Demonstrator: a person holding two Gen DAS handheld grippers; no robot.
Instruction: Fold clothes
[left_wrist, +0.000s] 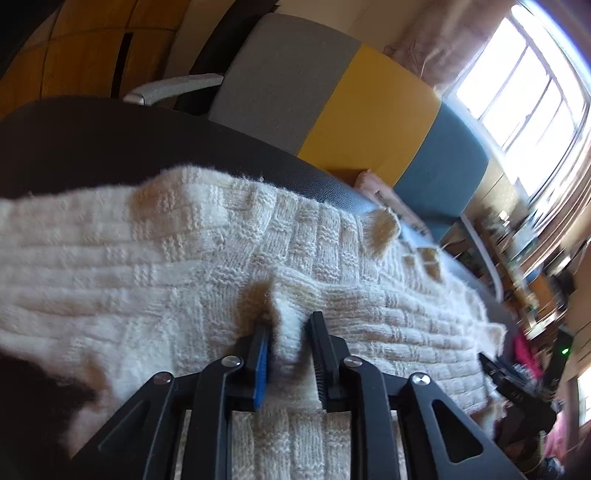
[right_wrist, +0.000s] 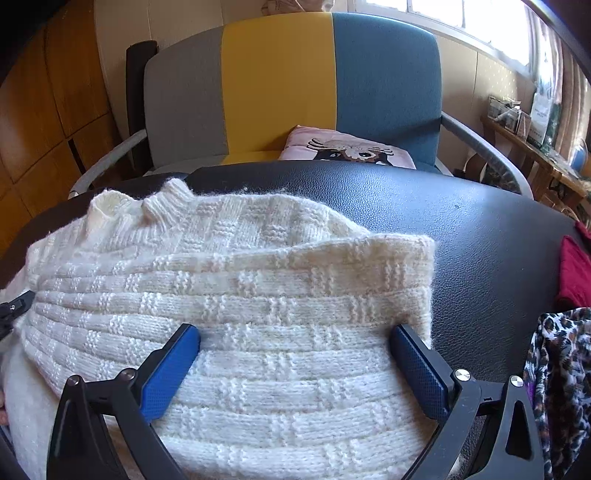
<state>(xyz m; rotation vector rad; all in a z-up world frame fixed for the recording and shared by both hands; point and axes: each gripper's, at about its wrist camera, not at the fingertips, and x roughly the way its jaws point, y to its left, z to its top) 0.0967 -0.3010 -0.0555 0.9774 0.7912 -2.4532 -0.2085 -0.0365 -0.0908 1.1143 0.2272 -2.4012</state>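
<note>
- We saw the cream knit sweater (right_wrist: 236, 302) spread across the black tabletop (right_wrist: 480, 236), its ribbed collar (right_wrist: 162, 203) at the far edge, away from the right hand-held gripper.
- Our left hand-held gripper (left_wrist: 290, 332) had a raised fold of the sweater (left_wrist: 184, 258) standing between its two fingers; the blue-padded finger (left_wrist: 260, 365) lay against the wool, but the other side showed a sliver of gap, so we called it loosened rather than pinching.
- Our right hand-held gripper (right_wrist: 295, 336) was spread wide, the sweater's folded layer lying beneath and between its blue pads (right_wrist: 170, 373), which pressed nothing.
- To the right of that gripper lay a red cloth (right_wrist: 576, 273) and a leopard-print garment (right_wrist: 557, 369).
- Beyond the tabletop stood a grey, yellow and blue chair (right_wrist: 280, 92) with a pink cushion (right_wrist: 343, 147) on its seat.
</note>
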